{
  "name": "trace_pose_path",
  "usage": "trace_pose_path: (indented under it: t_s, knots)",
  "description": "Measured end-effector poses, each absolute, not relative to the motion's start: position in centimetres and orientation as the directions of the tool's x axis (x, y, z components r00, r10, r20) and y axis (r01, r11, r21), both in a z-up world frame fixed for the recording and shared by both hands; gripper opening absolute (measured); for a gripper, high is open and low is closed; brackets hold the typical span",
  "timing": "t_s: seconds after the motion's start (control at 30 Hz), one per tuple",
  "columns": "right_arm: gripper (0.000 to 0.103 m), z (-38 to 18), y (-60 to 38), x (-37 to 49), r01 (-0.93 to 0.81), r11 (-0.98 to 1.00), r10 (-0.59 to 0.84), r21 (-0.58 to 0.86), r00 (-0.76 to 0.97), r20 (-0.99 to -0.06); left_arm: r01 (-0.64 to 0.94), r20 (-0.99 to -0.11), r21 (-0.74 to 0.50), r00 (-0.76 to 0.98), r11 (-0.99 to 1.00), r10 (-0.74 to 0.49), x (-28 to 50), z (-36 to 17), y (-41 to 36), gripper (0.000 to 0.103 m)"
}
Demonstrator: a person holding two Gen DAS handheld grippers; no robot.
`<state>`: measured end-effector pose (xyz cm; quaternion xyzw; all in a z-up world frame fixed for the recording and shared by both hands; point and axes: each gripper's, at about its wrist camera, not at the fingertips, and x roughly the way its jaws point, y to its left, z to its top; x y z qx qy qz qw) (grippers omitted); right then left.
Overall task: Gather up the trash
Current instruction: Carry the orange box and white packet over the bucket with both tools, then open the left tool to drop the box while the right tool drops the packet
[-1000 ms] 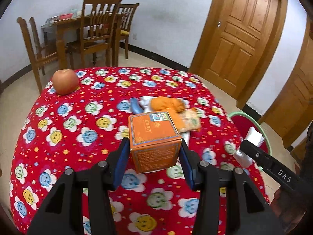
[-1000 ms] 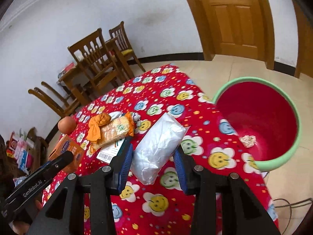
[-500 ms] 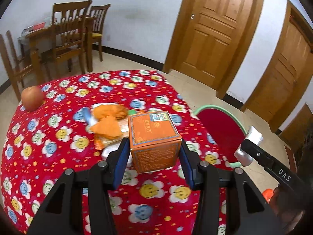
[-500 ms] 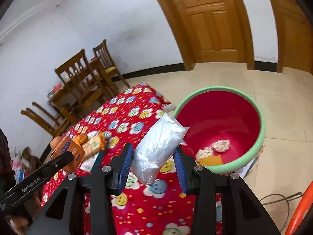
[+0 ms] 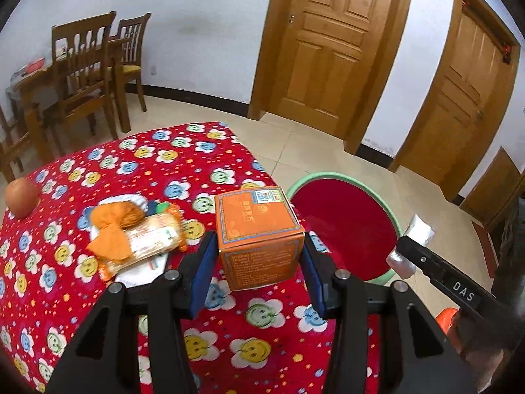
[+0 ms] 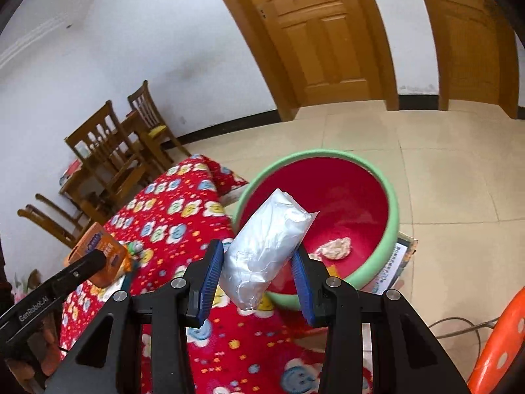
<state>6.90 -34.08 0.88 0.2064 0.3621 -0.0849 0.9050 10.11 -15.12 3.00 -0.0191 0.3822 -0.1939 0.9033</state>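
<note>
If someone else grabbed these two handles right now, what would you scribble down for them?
Left gripper: shut on the orange box, held above the table near its edge.
Right gripper: shut on the silver bag, held in front of the bin's near rim.
Red bin with a green rim stands on the floor beside the table; a few scraps already lie inside.
Done: both items picked up.
Left: drop both into the bin, then probably fetch the wrapper pile on the table. The apple sits at the far corner; whether it counts as trash I cannot tell.
</note>
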Motion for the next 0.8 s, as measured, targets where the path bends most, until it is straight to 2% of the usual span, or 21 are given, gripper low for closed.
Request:
trace_pose_path:
  t_s: [0.8]
  knots:
    - [0.042, -1.3, -40.3, 6.6, 0.425, 0.844, -0.076, 0.328, 0.700, -0.710, 0.486, -0.743, -0.152, 0.519, 0.861, -0.424, 14.8, -2.1, -25.8, 0.050]
